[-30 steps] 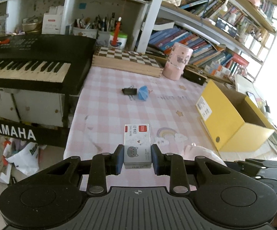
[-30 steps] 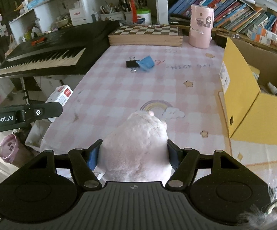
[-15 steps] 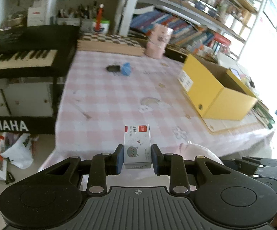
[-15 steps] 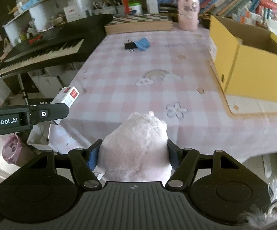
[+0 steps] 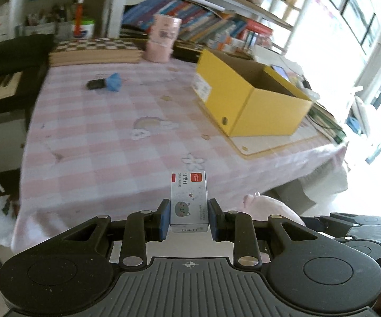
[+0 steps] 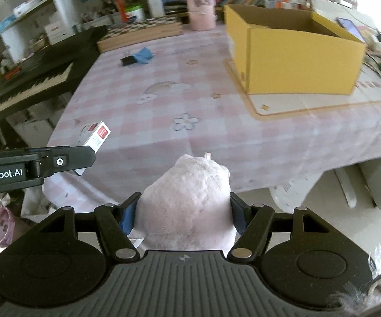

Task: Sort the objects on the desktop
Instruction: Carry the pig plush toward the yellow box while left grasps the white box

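Observation:
My left gripper [image 5: 189, 218] is shut on a small white staple box [image 5: 189, 199] with a red label and a cat drawing, held in the air off the table's near edge. From the right wrist view the same box [image 6: 93, 133] shows at the left, sticking out past the left gripper [image 6: 84, 155]. My right gripper [image 6: 183, 218] is shut on a pale pink plush toy [image 6: 190, 195], which fills the gap between the blue pads. An open yellow cardboard box [image 5: 245, 100] [image 6: 293, 52] stands on the right side of the pink checked tablecloth [image 5: 106, 137].
A black binder clip [image 5: 95, 83] and a blue scrap [image 5: 113, 82] lie at the table's far left. A chessboard [image 5: 95, 49] and a pink cup [image 5: 162, 41] stand at the back before the bookshelves. A black keyboard [image 6: 26, 79] borders the left side.
Both grippers have drawn back from the table and swung right, each keeping its load; the table's near edge and the floor now show, and the yellow box sits nearer the middle.

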